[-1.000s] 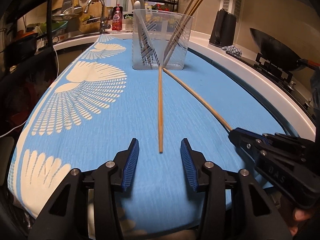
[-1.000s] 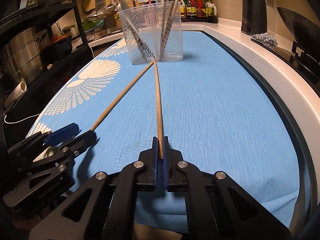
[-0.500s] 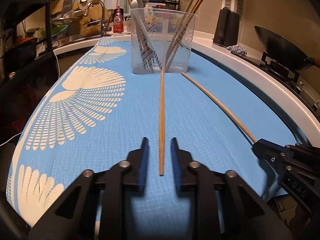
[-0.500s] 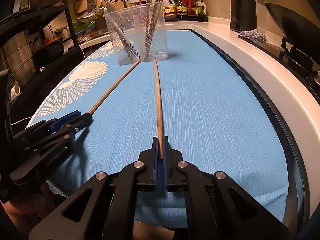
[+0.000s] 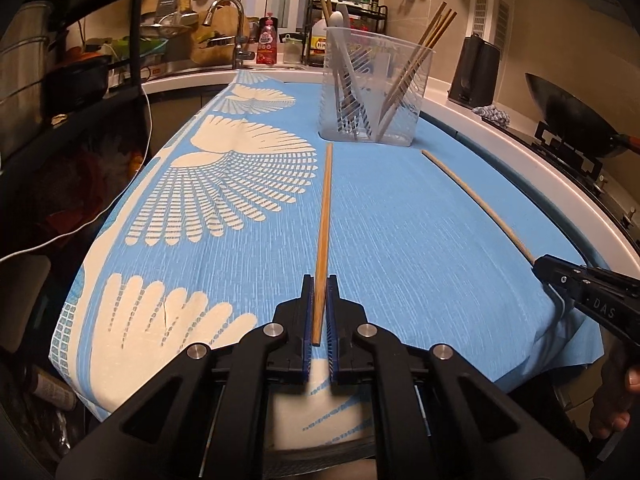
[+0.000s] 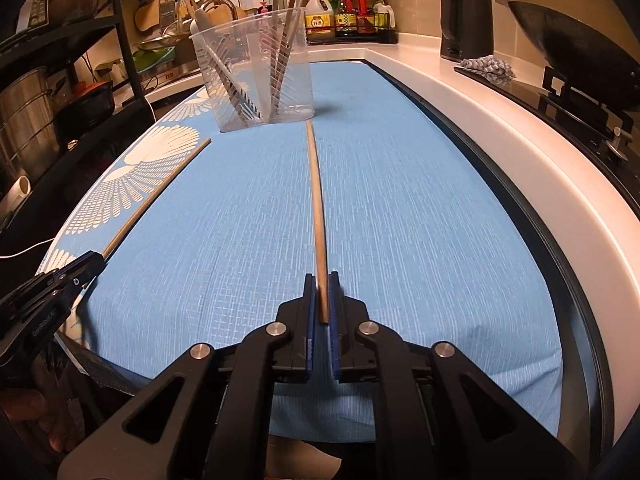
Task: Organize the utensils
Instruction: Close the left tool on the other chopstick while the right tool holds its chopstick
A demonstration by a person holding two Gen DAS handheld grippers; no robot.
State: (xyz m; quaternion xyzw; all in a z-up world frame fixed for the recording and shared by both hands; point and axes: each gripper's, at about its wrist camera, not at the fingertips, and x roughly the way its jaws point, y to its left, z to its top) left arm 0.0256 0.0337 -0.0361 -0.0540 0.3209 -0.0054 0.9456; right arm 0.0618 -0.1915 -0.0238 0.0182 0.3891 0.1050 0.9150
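Two wooden chopsticks lie on the blue patterned cloth (image 5: pixel 400 240), pointing at a clear plastic utensil holder (image 5: pixel 376 80) that holds several chopsticks and utensils. My left gripper (image 5: pixel 320 280) is closing, and its blue pads press on the near end of the left chopstick (image 5: pixel 325 216). My right gripper (image 6: pixel 322 278) is opening. The near end of the right chopstick (image 6: pixel 316 200) lies between its pads with a thin gap at the side. Each view shows the other gripper at its edge: the right gripper (image 5: pixel 538 262), the left gripper (image 6: pixel 96 258).
A sink and tap (image 5: pixel 228 20) and bottles stand behind the holder (image 6: pixel 252 72). To the right of the white counter edge (image 6: pixel 520 152) are a black kettle (image 6: pixel 466 20) and a wok (image 5: pixel 572 116). A dark shelf rack with pots (image 6: pixel 60 92) stands on the left.
My left gripper moved forward and shut its jaws on the left chopstick. The chopsticks' far ends, first touching, now lie apart. My right gripper's pads have parted slightly.
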